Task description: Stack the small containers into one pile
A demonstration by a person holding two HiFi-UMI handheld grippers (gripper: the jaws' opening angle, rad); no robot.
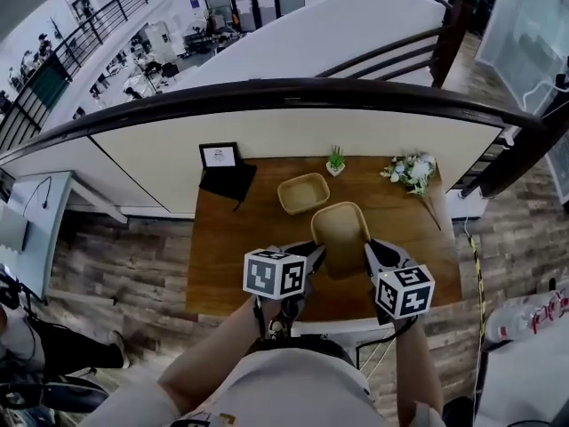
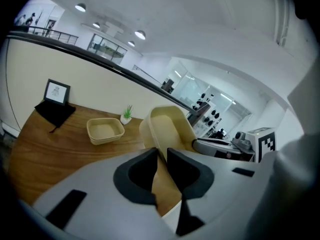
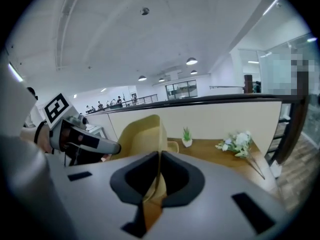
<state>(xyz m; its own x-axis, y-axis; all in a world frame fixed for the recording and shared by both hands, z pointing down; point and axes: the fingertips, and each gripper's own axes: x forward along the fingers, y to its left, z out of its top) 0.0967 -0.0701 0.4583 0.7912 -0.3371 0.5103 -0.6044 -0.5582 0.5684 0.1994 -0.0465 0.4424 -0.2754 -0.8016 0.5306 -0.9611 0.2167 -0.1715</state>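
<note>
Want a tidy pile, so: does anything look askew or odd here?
Nothing spilled or damaged. The lifted container, pinched at its rim by the left gripper and right gripper, looks tilted; the second container sits flat on the table.

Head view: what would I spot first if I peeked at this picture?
First you'd spot the tan tub in the middle, held over the wooden table, with the left gripper and the right gripper each pinching one side. Just behind it a second tub sits on the table, and white flowers lie at the far right corner.
</note>
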